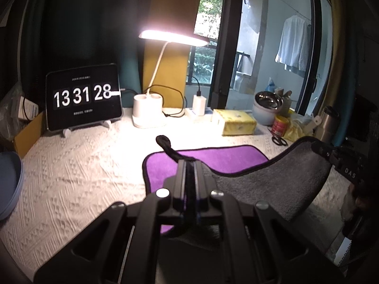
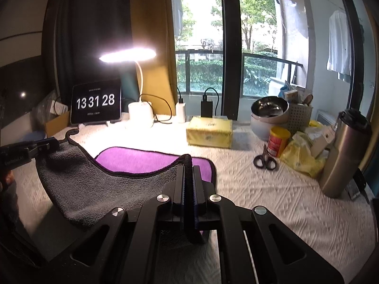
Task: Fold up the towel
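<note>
Your left gripper (image 1: 188,165) has its jaws pressed together on the black-bound edge of the towel (image 1: 260,182), at the corner where the black hanging loop (image 1: 165,143) sticks up and curls away toward the far side. Your right gripper (image 2: 188,165) is likewise clamped tight on the towel's (image 2: 94,177) edge, the dark hem poking out just past the fingertips.

Between your two grippers the held edge is lifted off the table and sags in a shallow curve, showing the grey underside facing you. Beyond that raised edge, the purple face lies flat on the white textured tablecloth (image 1: 71,177), toward the far side. In the right wrist view your left gripper (image 2: 51,144) shows at the far left, pinching its corner; in the left wrist view your right gripper (image 1: 318,148) shows at the right, holding the other corner raised.

Farther back stand the tablet clock (image 1: 84,100) at the left, the lit desk lamp (image 1: 173,38) in the middle and a yellow tissue pack (image 2: 209,131) to its right. Black scissors (image 2: 264,159) lie right of the towel, well apart from it, near a steel flask (image 2: 343,153).
</note>
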The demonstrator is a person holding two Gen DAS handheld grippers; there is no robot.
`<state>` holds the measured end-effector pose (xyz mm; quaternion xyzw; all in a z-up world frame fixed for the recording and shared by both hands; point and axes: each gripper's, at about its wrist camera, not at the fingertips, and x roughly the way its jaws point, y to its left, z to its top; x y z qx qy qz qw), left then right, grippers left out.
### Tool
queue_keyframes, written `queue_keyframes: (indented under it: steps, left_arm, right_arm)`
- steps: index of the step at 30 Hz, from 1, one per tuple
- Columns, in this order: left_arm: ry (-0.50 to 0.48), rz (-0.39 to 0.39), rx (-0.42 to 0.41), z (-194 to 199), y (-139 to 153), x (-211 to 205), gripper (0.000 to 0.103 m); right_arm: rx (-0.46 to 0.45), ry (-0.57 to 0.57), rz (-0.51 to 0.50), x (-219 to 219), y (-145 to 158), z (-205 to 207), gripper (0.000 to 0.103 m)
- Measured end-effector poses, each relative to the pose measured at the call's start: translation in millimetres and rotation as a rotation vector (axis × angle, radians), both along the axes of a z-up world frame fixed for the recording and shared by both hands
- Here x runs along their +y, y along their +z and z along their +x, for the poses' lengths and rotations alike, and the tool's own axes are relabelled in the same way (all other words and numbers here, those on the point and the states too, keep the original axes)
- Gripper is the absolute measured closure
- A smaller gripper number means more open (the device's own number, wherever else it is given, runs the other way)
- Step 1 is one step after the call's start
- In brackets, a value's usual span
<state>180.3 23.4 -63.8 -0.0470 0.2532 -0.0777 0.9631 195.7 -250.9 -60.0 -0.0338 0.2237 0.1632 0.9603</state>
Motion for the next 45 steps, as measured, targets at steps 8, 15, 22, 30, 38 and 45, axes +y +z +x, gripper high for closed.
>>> queue_keyframes:
  steps: [8, 15, 22, 30, 38, 45]
  left_arm:
    - [0.023, 0.012, -0.029, 26.9, 4.0, 1.8, 0.097]
    - [0.051, 0.024, -0.028, 54.4, -3.5, 6.0, 0.097]
    - [0.074, 0.03, -0.008, 82.0, -14.2, 8.8, 0.097]
    - [0.104, 0.06, 0.045, 106.0, -31.1, 11.9, 0.097]
    - [0.147, 0.081, 0.152, 126.9, -54.8, 15.2, 0.093]
    - [0.161, 0.109, 0.165, 128.1, -57.4, 11.9, 0.083]
  right_arm:
    - [-0.015, 0.012, -0.013, 9.3, 6.0, 34.4, 0.097]
    - [-0.012, 0.006, -0.027, 16.3, 4.5, 63.3, 0.097]
    - [0.024, -0.005, -0.039, 23.5, -7.0, 94.2, 0.097]
    - [0.074, -0.021, -0.053, 30.4, -21.7, 125.3, 0.097]
    - [0.14, -0.055, -0.09, 34.5, -40.5, 145.0, 0.097]
    - [0.175, -0.099, -0.109, 32.7, -50.2, 152.2, 0.096]
